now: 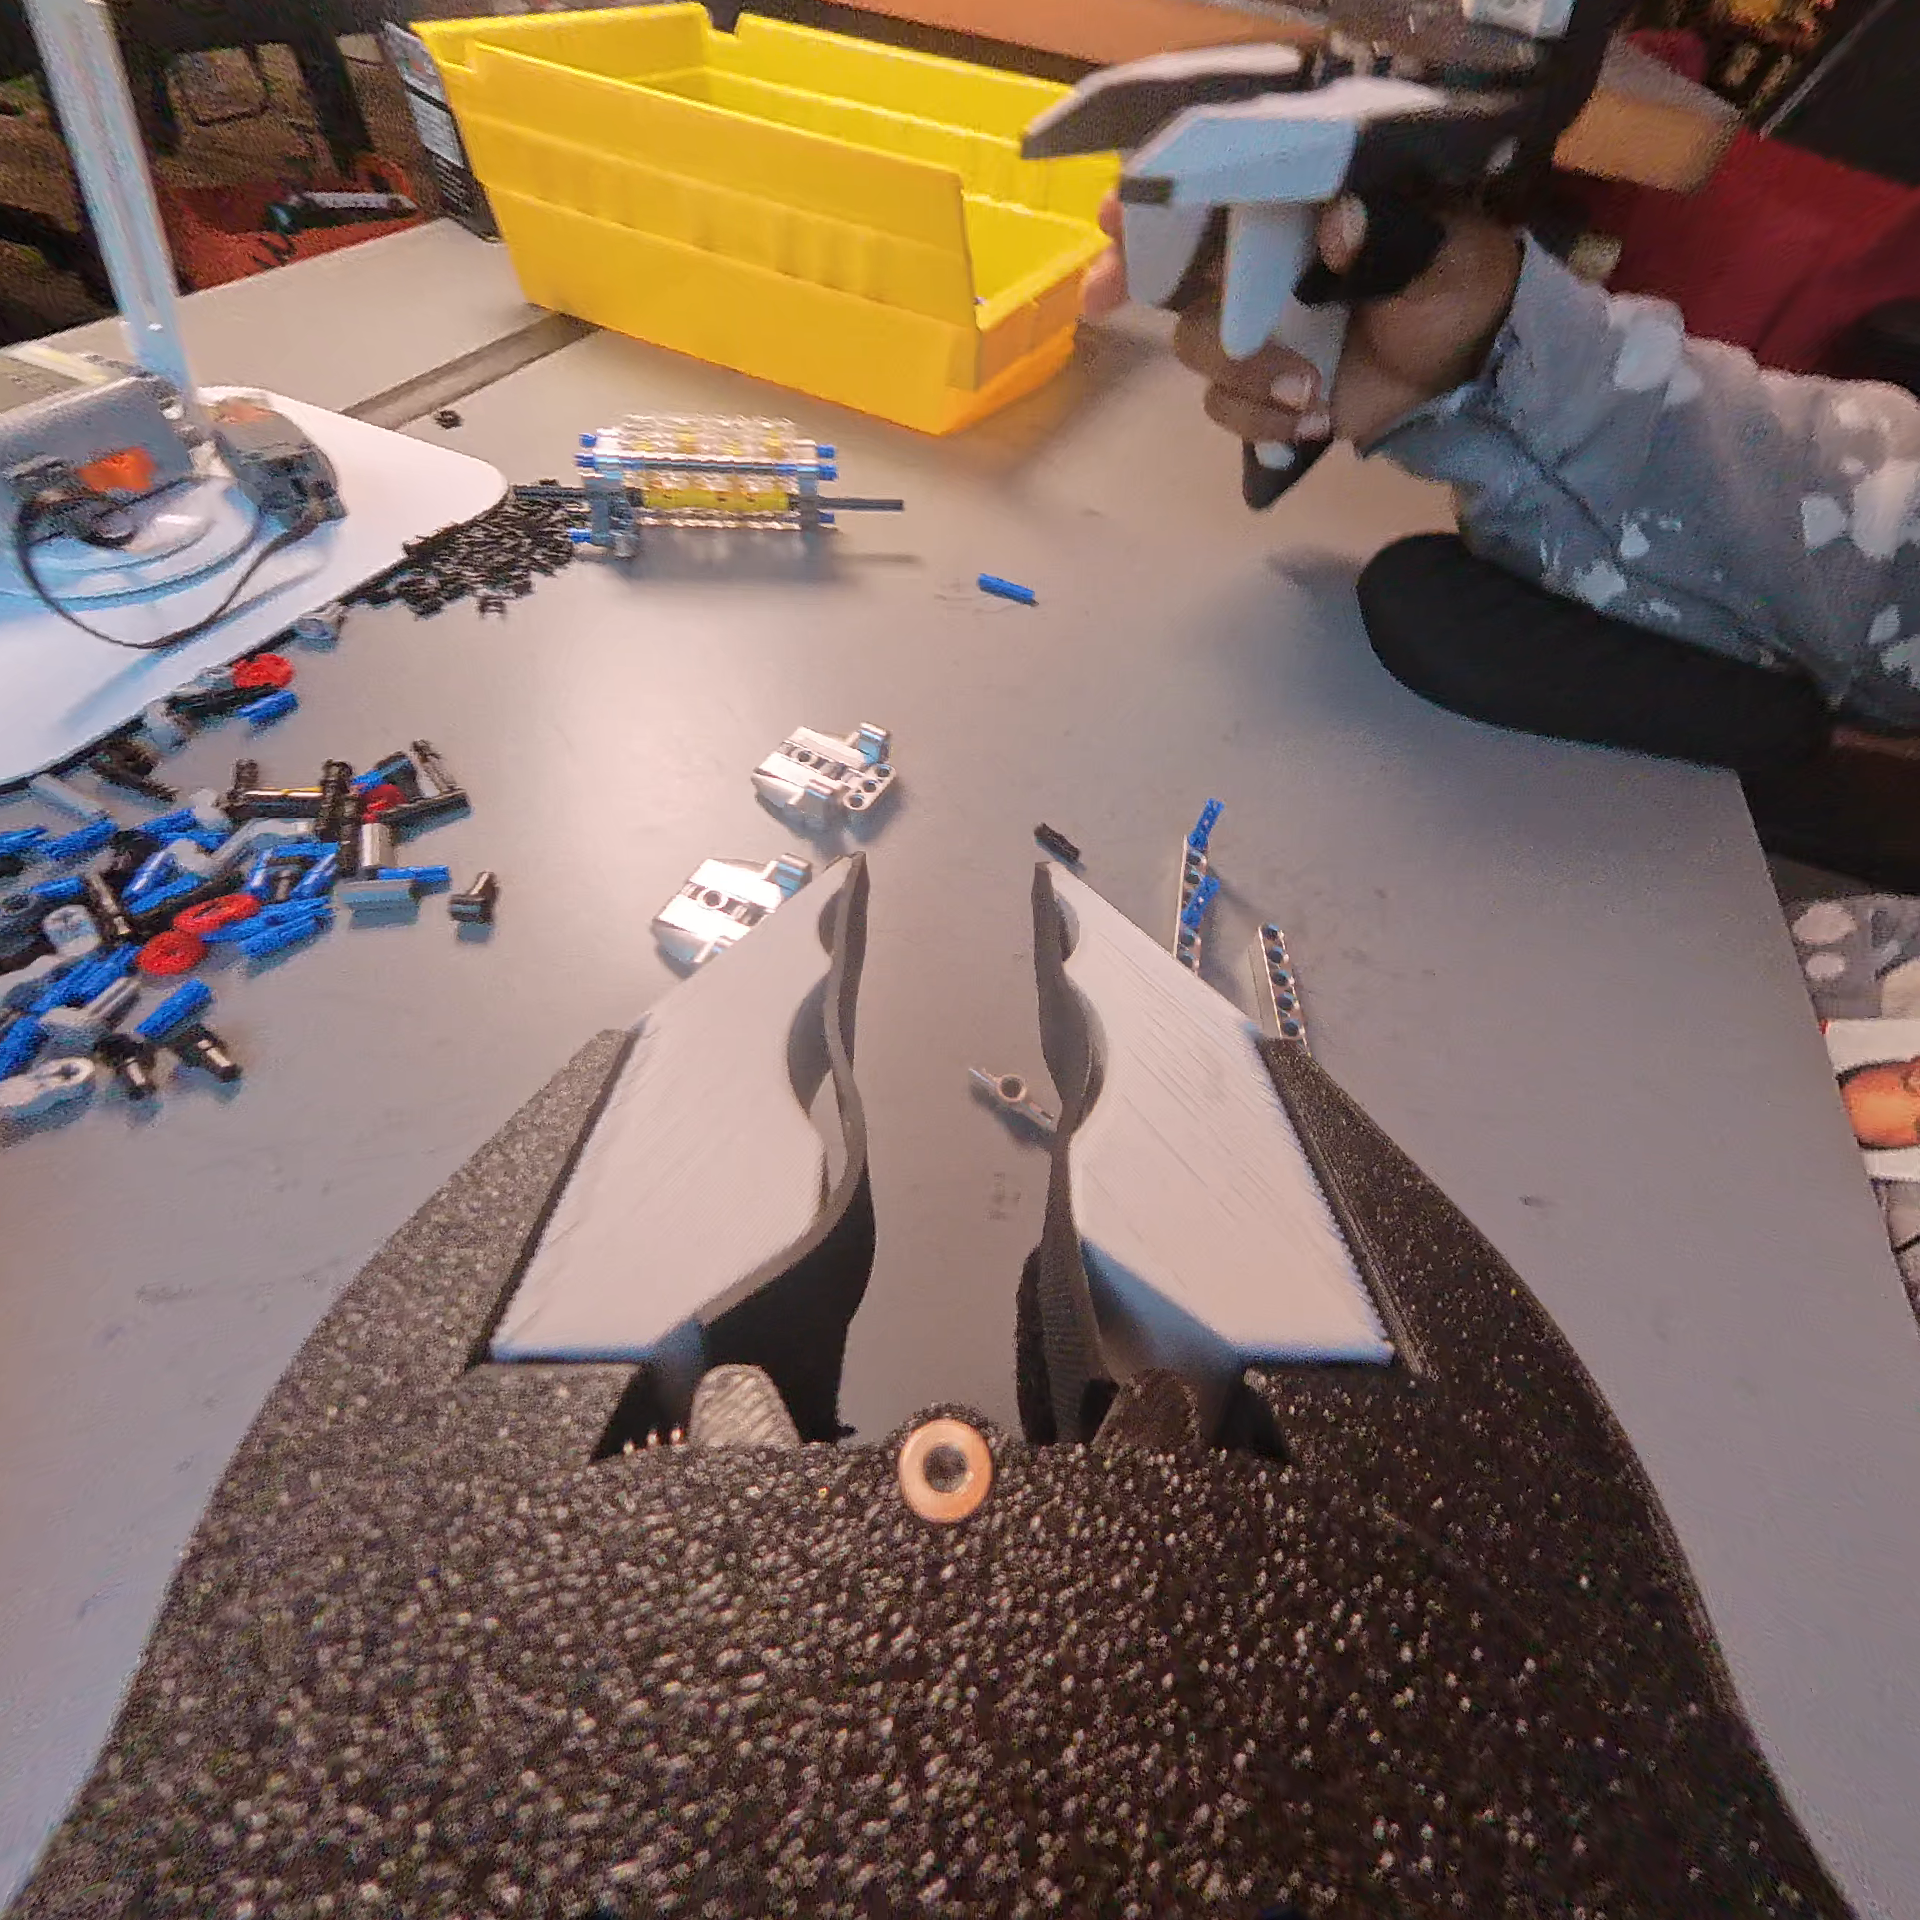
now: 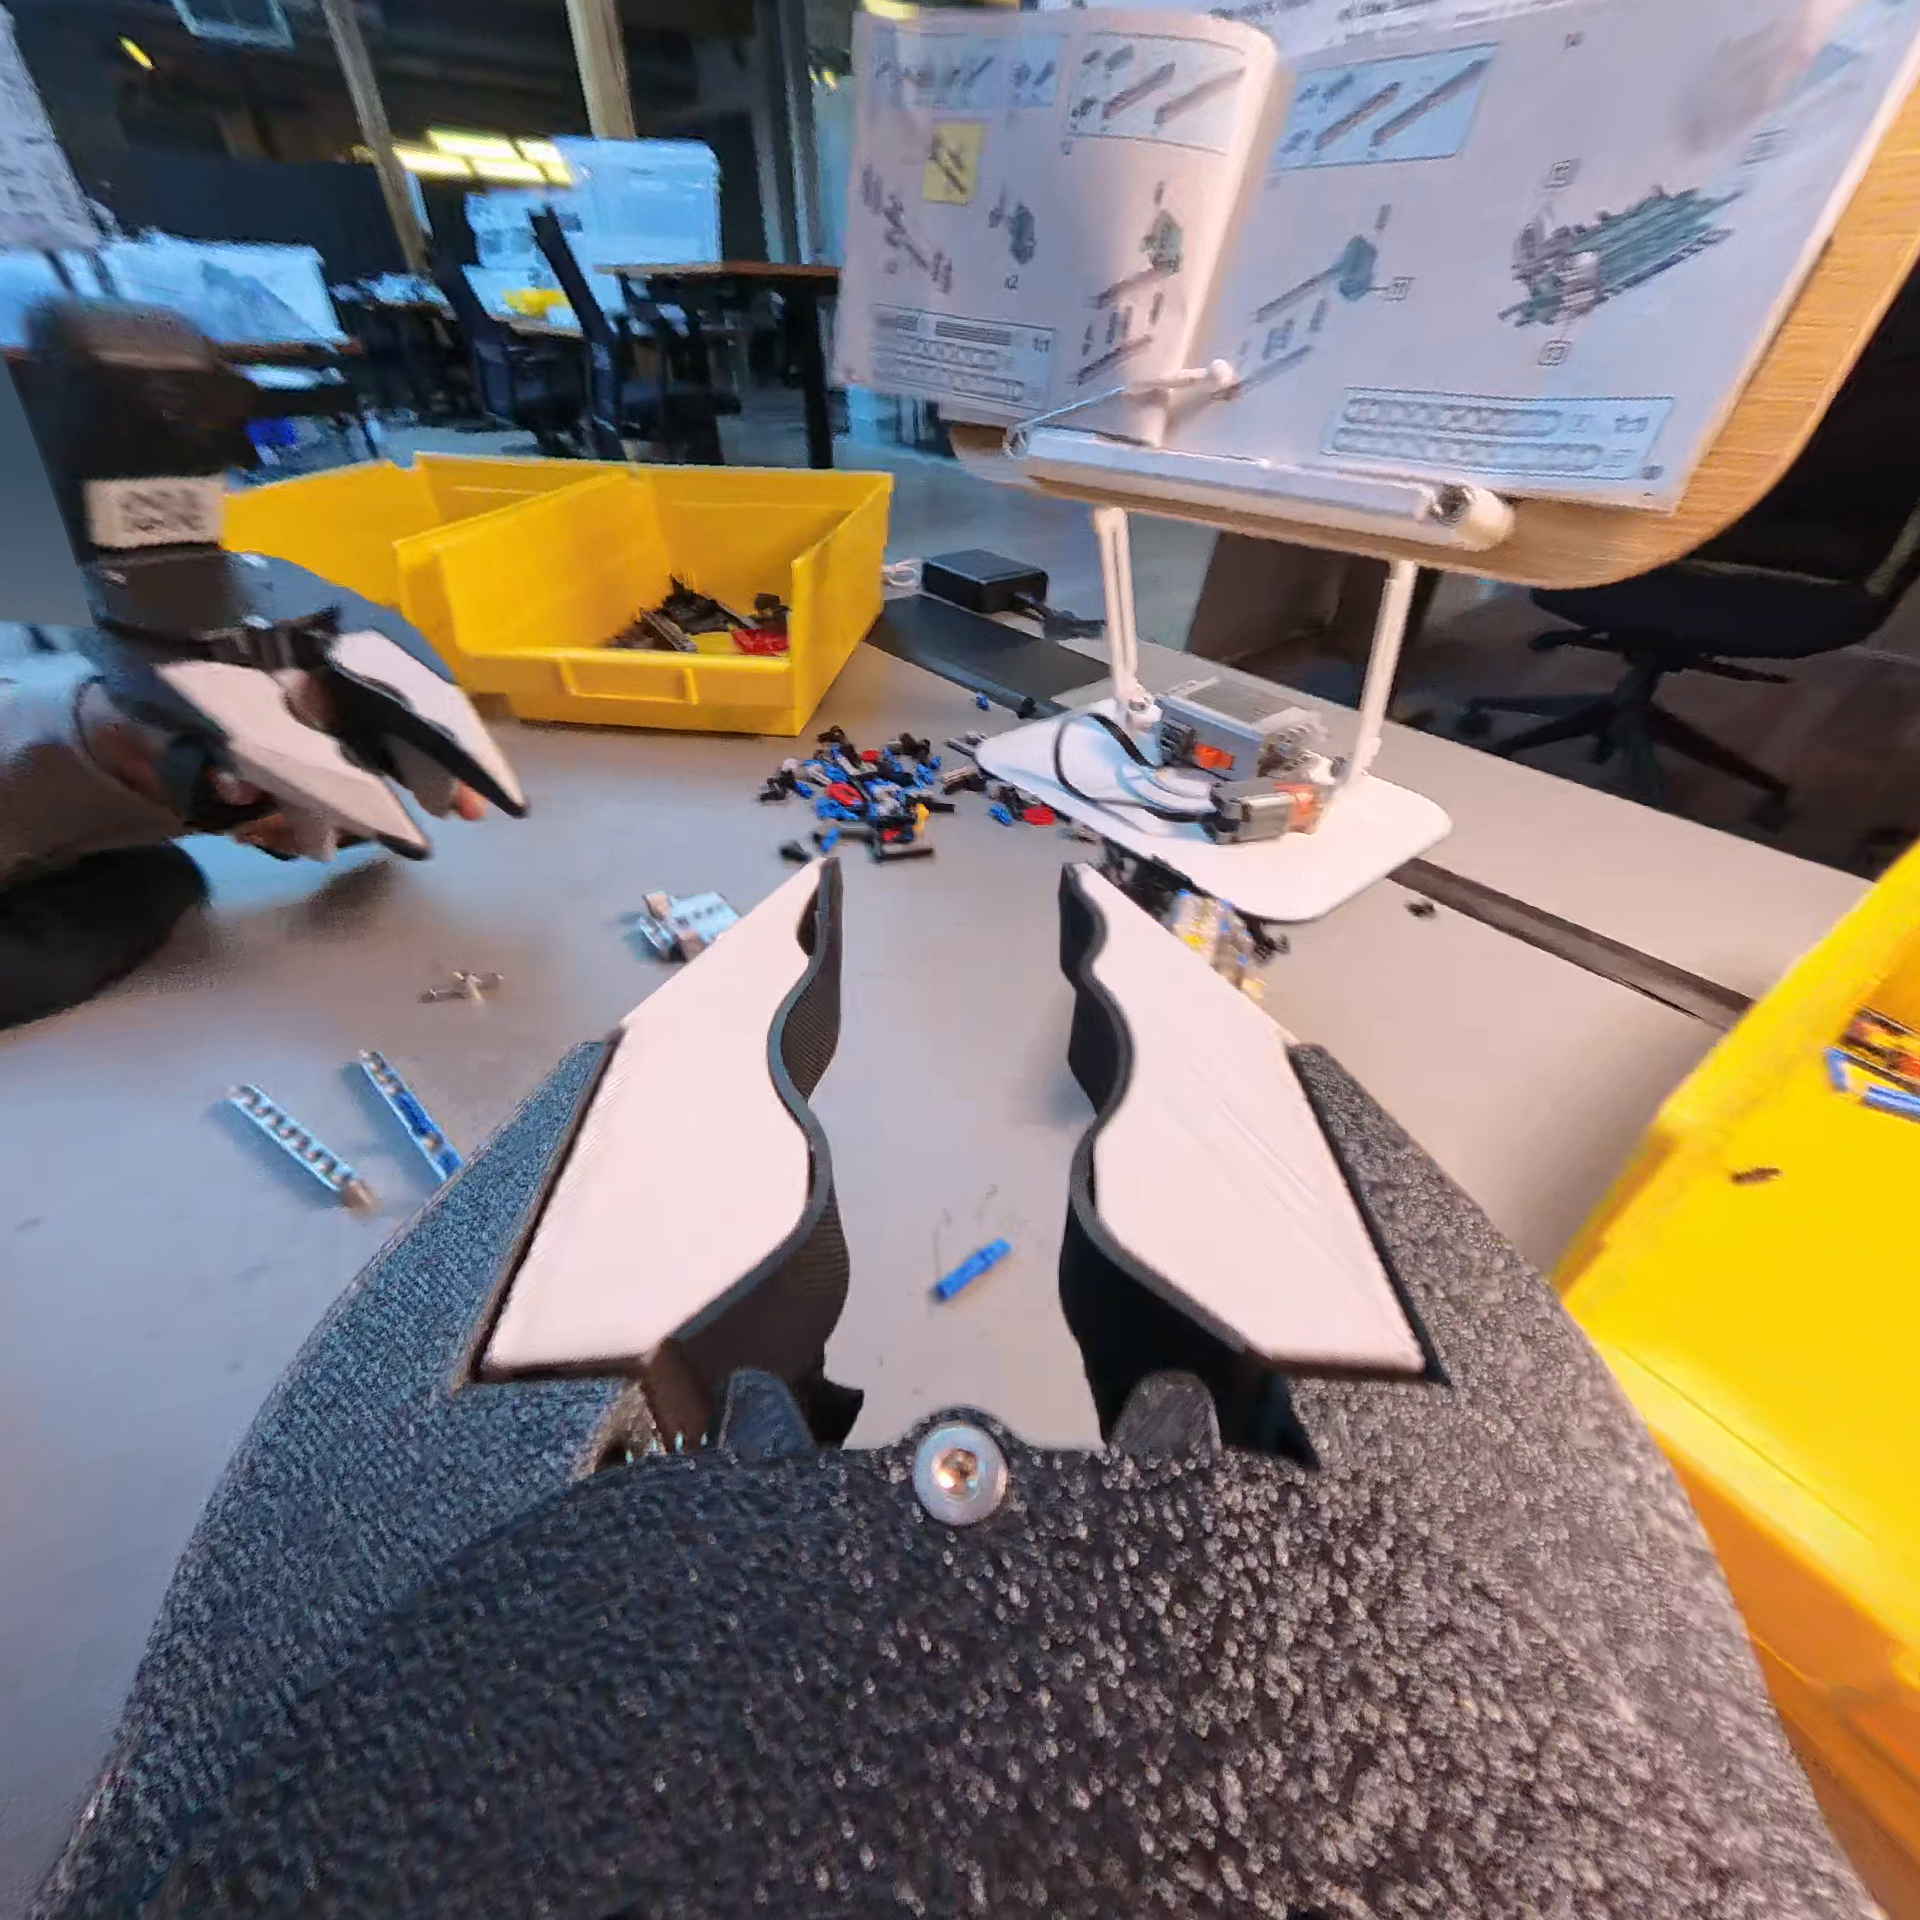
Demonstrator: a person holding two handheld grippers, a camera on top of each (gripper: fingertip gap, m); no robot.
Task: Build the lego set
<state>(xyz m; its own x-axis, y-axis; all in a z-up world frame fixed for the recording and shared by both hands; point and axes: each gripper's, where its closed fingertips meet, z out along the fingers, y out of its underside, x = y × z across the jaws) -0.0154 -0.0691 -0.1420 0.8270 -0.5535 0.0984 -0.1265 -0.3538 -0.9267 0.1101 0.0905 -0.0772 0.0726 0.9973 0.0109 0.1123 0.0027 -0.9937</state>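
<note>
My left gripper [image 1: 948, 871] is open and empty above the grey table [image 1: 1143, 675]. Two silver-grey toy bracket pieces [image 1: 826, 774] [image 1: 722, 906] lie just left of its tips, a small black pin [image 1: 1058, 840] just right. Two grey holed beams with blue pins [image 1: 1200, 894] [image 1: 1278, 982] lie to its right, and a small grey connector [image 1: 1010, 1093] lies between its fingers on the table. My right gripper [image 2: 948, 878] is open and empty, with a blue pin [image 2: 971, 1270] on the table beneath it. A clear and yellow built block [image 1: 707, 478] stands farther off. The right gripper also shows in the left wrist view [image 1: 1226, 177], the left gripper in the right wrist view [image 2: 457, 821].
A pile of blue, black and red small parts [image 1: 156, 894] lies at the left. Yellow bins [image 1: 790, 208] stand at the back, another yellow bin [image 2: 1766, 1299] at the right. A white stand [image 2: 1247, 831] carries an instruction sheet, grey motor boxes and cable. A person's sleeve [image 1: 1662, 488] is at the right.
</note>
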